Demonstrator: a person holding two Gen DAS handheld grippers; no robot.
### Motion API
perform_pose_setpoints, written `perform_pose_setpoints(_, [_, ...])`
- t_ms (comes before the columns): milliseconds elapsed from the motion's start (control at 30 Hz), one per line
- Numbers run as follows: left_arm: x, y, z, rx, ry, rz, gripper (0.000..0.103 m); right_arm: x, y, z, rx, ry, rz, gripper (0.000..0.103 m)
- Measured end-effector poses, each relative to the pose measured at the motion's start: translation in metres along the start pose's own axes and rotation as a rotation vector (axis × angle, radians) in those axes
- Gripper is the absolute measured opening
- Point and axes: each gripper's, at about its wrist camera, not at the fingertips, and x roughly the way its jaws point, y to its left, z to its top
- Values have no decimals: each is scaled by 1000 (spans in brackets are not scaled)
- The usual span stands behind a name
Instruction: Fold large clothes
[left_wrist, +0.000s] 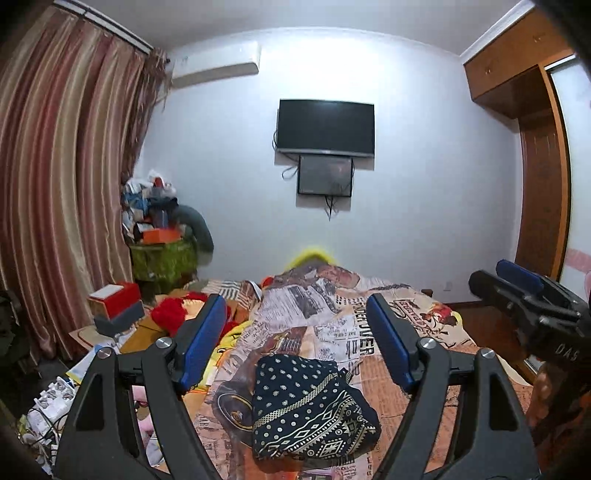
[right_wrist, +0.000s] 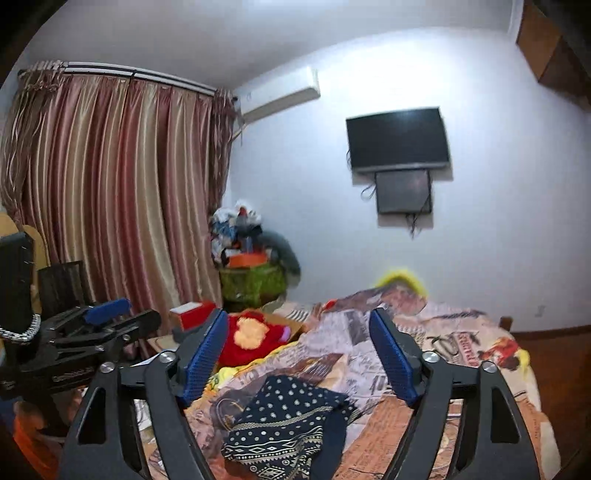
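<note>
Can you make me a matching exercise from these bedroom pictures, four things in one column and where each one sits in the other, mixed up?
Things:
1. dark navy patterned folded garment
2. black flat television
3. white air conditioner
4. red plush toy

Places:
A. high on the wall beside the striped curtain
B. on the newspaper-print bedspread, nearest the cameras
C. mounted mid-wall above a smaller dark panel
D. at the bed's curtain side, near the red and grey box

Pairs: 1-B, 2-C, 3-A, 4-D
</note>
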Motion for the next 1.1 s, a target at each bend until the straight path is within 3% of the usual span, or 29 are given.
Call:
perform_pose_setpoints(67, [-7,-2,-3,-4,-1,4,90,-9,5,-5,-4,-2,-14,87])
perform_pose_setpoints(267, [-16,-6,-16,-9,29,16,98,-25,10,-16,2,23,-58,103])
perform_pose_setpoints(533, [-18,-9,-23,1,29,22,102,-24,13,-29,7,71,-80,103])
perform_pose_setpoints(1100, [-10,-16,-30,25,46,9,102,-24,12,-33,10,81,-93,103])
